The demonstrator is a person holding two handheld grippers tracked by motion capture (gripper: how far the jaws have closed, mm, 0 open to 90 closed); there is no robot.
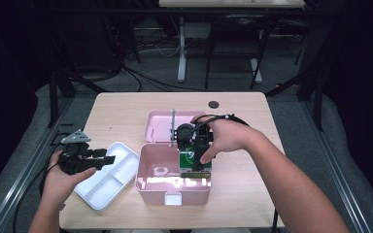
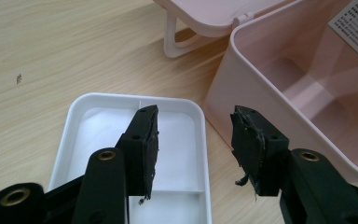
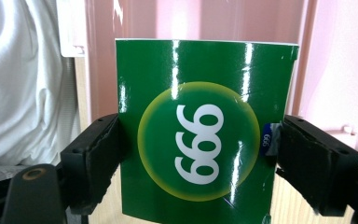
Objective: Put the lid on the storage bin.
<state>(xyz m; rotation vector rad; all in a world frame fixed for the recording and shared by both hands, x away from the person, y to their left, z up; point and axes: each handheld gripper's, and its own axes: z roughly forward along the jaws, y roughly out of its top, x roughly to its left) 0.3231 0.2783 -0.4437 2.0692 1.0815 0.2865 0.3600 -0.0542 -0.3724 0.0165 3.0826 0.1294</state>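
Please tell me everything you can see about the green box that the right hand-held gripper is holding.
The glossy green cardboard box is flat and rectangular, with a yellow-rimmed green circle bearing white digits, 999 or 666 depending on how it is turned. A small blue patch shows at one edge. The right hand-held gripper clamps it by two opposite edges. In the high view it sits at the right side of the open pink plastic storage box; whether it touches the floor there is unclear.

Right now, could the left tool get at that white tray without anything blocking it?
Probably yes. The left tool hangs open just above the white tray, with nothing between them. The pink box sits beside the tray, and the right tool is busy over there, gripping a green packet.
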